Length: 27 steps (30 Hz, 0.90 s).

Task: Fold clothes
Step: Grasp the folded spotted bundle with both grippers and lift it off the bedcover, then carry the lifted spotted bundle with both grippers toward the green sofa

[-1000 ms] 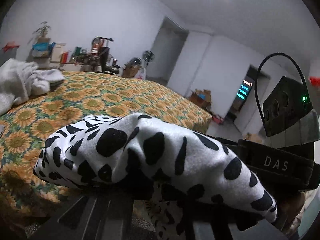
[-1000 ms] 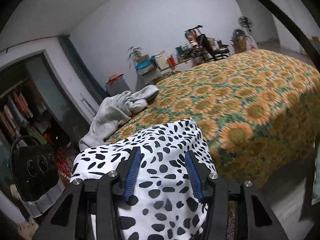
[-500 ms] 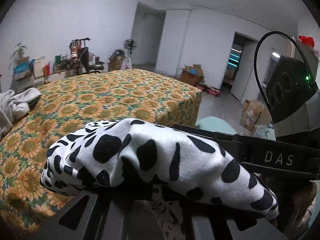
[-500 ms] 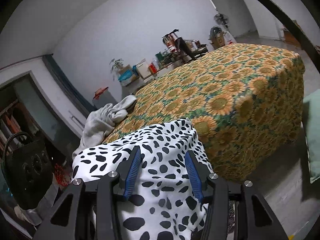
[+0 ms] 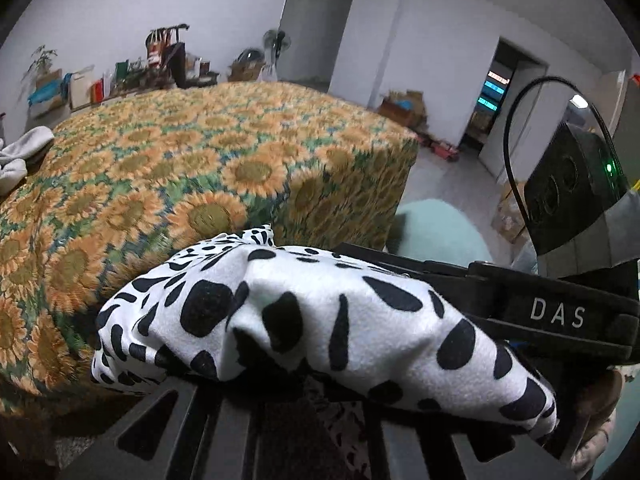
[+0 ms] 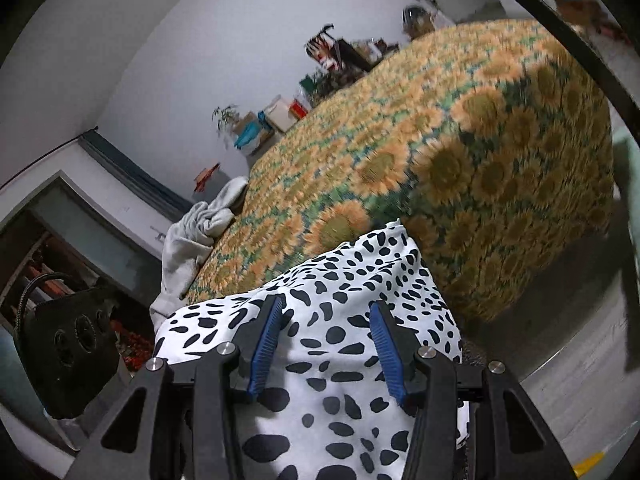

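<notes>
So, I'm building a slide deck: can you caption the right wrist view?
Right gripper, blue pads apart, under a draped cow-spotted garment, facing the sunflower-print bed.

A bed [image 5: 248, 152] in a sunflower-print cover carries a crumpled pale grey garment [image 6: 200, 228] at its far edge.

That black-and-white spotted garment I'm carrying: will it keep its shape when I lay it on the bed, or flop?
Probably flop. The spotted garment bunches and sags over the left gripper, so it looks soft, with no stiffness. In the right wrist view it drapes loosely around the right gripper, suggesting it is light. The sunflower bedspread looks textured, so sliding may drag it.
</notes>
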Motion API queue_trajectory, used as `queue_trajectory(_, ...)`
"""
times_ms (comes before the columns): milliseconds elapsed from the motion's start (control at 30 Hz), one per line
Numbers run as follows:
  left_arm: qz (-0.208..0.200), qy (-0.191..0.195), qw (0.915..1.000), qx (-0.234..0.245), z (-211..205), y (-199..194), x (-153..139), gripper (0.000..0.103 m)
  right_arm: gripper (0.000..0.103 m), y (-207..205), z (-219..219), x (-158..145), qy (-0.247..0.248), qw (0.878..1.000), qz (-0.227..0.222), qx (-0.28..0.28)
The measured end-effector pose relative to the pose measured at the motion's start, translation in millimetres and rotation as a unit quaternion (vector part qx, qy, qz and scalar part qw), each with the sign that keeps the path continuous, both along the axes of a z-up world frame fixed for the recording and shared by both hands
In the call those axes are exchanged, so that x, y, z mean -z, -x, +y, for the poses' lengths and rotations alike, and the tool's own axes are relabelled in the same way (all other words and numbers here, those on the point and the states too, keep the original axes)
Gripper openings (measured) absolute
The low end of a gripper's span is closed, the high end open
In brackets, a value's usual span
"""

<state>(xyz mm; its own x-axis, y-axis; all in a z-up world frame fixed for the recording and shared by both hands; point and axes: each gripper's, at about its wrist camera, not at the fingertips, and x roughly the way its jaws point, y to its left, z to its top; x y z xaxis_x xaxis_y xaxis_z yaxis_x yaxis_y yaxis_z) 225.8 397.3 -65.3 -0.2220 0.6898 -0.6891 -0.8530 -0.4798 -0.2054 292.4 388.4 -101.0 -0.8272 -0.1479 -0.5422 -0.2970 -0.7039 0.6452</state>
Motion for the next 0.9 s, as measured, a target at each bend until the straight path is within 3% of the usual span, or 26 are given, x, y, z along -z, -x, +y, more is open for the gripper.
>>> queue_trajectory(233, -0.017, 0.056, 0.9977, 0.033, 52, -11, 21, 0.002, 0.051, -22, 42, 31, 0.051, 0.998, -0.008, 0.025)
queue_trajectory(533, -0.046, 0.106, 0.9844, 0.133, 124, -39, 37, 0.002, 0.051, -67, 90, 46, 0.085, 0.989, -0.015, 0.117)
queue_trajectory(700, -0.048, 0.095, 0.9775, 0.182, 146, -48, 28, 0.002, 0.051, -79, 99, 30, 0.077, 0.986, 0.014, 0.147)
queue_trajectory(900, -0.084, 0.043, 0.973, 0.21, 125, -48, 21, 0.001, 0.051, -88, 74, 8, 0.041, 0.983, -0.012, 0.178)
